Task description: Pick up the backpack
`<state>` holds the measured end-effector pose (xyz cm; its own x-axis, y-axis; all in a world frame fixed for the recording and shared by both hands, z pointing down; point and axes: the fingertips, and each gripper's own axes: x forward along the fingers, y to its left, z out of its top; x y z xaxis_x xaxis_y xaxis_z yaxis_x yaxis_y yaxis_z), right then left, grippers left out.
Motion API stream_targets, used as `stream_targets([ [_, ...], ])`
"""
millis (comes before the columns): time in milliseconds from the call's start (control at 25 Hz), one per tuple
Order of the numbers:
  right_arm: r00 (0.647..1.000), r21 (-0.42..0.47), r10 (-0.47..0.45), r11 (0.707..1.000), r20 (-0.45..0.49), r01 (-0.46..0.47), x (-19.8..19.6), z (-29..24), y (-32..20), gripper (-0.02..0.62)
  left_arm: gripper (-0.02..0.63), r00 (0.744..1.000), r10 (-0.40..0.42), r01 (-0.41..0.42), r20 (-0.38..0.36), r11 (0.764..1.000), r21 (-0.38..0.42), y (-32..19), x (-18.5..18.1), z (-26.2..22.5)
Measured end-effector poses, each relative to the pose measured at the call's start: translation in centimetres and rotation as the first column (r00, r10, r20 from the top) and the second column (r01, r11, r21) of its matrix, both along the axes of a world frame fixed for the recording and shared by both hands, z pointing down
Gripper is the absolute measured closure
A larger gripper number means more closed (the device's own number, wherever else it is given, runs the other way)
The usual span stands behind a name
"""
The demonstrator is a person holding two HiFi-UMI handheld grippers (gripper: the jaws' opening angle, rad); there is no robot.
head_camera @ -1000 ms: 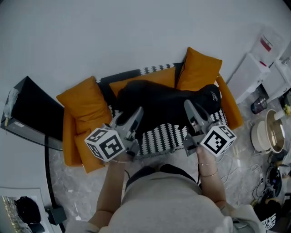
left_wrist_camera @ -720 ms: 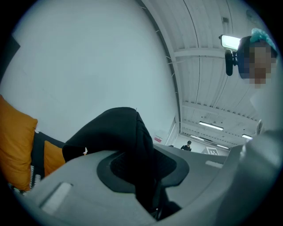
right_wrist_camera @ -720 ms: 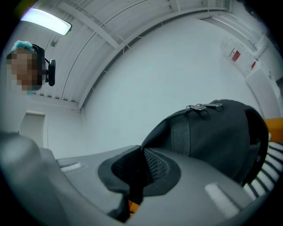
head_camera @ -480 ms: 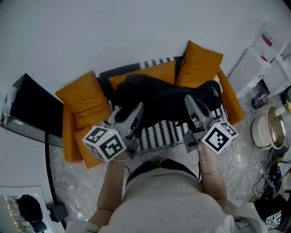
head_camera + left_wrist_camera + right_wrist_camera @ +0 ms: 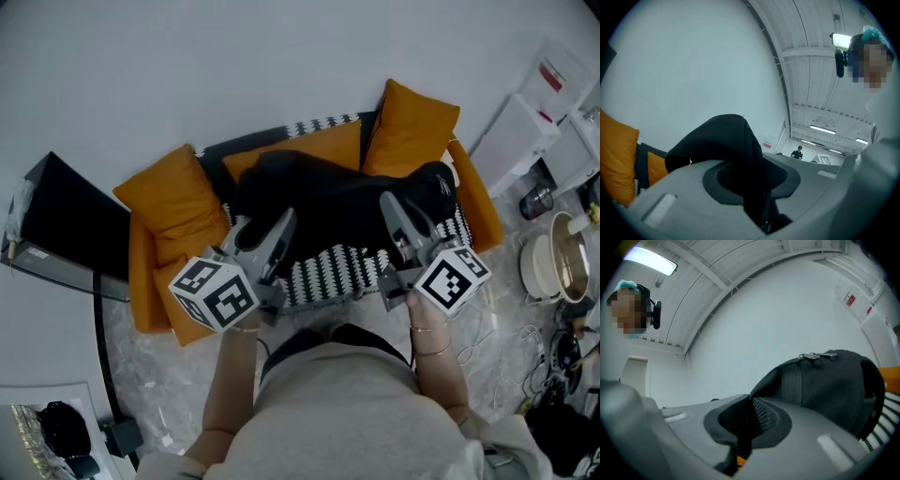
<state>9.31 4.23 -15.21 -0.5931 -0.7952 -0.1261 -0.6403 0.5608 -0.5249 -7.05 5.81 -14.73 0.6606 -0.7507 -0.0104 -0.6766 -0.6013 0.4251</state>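
My left tool (image 5: pixel 754 190) pinches a fold of the black backpack (image 5: pixel 342 202). My right tool (image 5: pixel 743 425), pressed nearly together, nips thin fabric beside a webbing strap (image 5: pixel 791 380). Both holds look shallow to me, so I should raise the two ends together, level and slowly, or the cloth may slip. The backpack lies just ahead of both tools, across the seat of the sofa (image 5: pixel 150 281); I cannot tell whether it is clear of the seat. Its long axis runs from one tool to the other, with the zip pulls (image 5: pixel 813 355) at the right tool's end. Orange cushions (image 5: pixel 412 127) stand beyond it.
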Motion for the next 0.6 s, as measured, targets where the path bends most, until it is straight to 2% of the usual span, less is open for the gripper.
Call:
stream_targets([
  [600, 0.999, 0.030, 0.004, 1.000, -0.043, -0.003, -0.15, -0.88, 0.21, 0.578, 0.506, 0.999, 0.005, -0.005, -0.041, 1.000, 0.002, -0.20, 0.10, -0.42],
])
